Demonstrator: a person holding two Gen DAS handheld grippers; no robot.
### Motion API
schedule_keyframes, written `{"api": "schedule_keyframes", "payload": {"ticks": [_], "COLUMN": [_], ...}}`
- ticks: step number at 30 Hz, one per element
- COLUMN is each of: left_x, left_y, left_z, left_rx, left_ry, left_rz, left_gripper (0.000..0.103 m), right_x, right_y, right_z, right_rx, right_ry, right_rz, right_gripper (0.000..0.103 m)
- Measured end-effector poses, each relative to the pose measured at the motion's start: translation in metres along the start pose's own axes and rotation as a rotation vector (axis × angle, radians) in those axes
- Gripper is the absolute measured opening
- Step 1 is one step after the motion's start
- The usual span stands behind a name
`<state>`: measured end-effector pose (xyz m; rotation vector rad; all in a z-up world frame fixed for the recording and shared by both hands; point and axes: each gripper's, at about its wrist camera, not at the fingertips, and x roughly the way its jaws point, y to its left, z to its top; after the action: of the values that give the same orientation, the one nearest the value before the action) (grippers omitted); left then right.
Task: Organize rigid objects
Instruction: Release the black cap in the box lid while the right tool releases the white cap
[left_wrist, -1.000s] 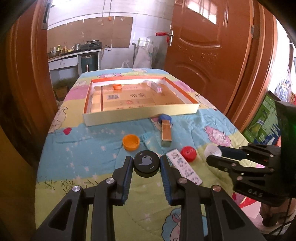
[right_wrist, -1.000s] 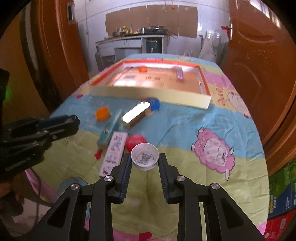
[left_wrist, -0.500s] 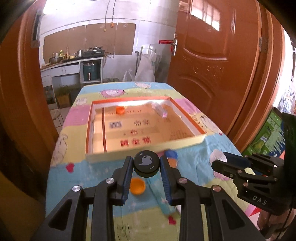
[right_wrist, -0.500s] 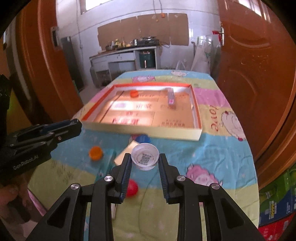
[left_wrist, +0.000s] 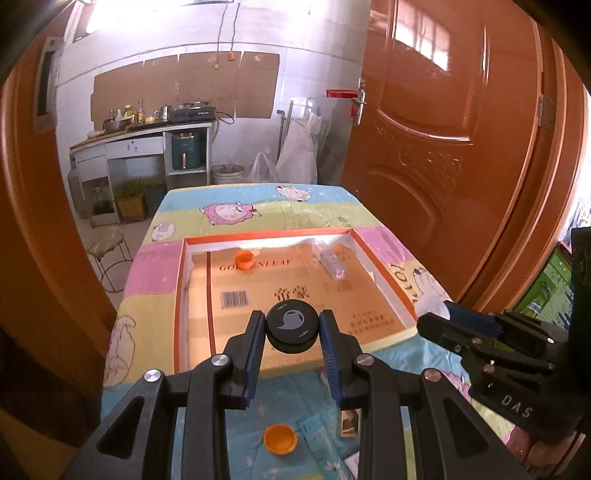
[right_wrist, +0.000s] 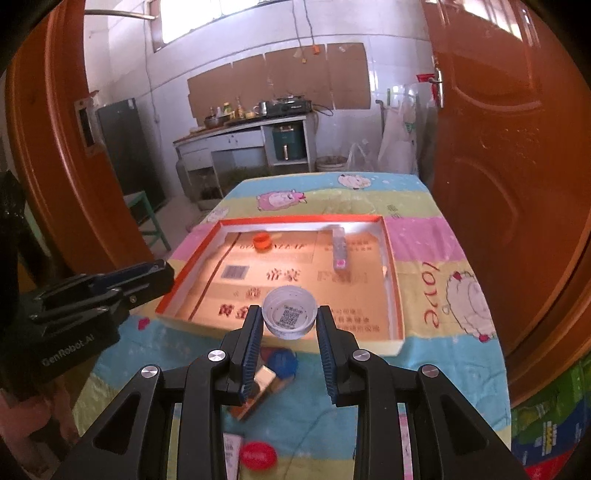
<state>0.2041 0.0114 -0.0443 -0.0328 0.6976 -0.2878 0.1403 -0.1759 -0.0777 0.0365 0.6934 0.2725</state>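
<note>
You have a cap in each gripper, both held up in the air near the near wall of the tray (left_wrist: 384, 284). The left gripper (left_wrist: 293, 334) has its fingers closed on a black cap (left_wrist: 293, 325), pinched across its sides with the logo face up. The right gripper (right_wrist: 289, 325) grips a white cap (right_wrist: 289, 311) the same way, hollow side up so the printed code inside shows. Gripping across the width seems sensible — it keeps a round, shallow thing from rolling out.

Both grippers tilt downward toward the tray, side by side; in each view the other gripper shows at the edge, level with this one.

The tray lies on the cloth-covered counter (right_wrist: 424, 354) and already holds an orange cap (left_wrist: 244, 259) near its far left corner and a clear bar (left_wrist: 330, 259) to the right of that. That suggests it is the collecting place, and that these two caps are headed there next.

Outside it, on the cloth below your fingers, wait another orange cap (left_wrist: 280, 438), a blue cap (right_wrist: 282, 361), a red cap (right_wrist: 258, 455) and a small box (right_wrist: 258, 391) — still to be sorted.
</note>
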Motion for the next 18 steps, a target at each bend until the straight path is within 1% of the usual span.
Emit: {"api": "schedule_keyframes", "payload": {"ticks": [6, 9, 14, 18], "left_x": [0.014, 0.023, 0.041, 0.056], "left_y": [0.004, 0.009, 0.022, 0.027], "left_z": [0.020, 0.030, 0.043, 0.051], "left_rx": [-0.001, -0.002, -0.032, -0.037], "left_ry": [-0.004, -0.007, 0.005, 0.019], "left_rz": [0.000, 0.013, 0.013, 0.013], "left_gripper": [0.030, 0.030, 0.030, 0.030], "right_x": [0.023, 0.035, 0.056, 0.072], "right_y": [0.001, -0.001, -0.006, -0.009], "right_z": [0.017, 0.027, 0.041, 0.050], "right_rx": [0.006, 0.010, 0.015, 0.010], "right_ry": [0.014, 0.020, 0.041, 0.057], "right_rz": [0.013, 0.014, 0.017, 0.015], "right_gripper": [0.030, 0.030, 0.030, 0.030]}}
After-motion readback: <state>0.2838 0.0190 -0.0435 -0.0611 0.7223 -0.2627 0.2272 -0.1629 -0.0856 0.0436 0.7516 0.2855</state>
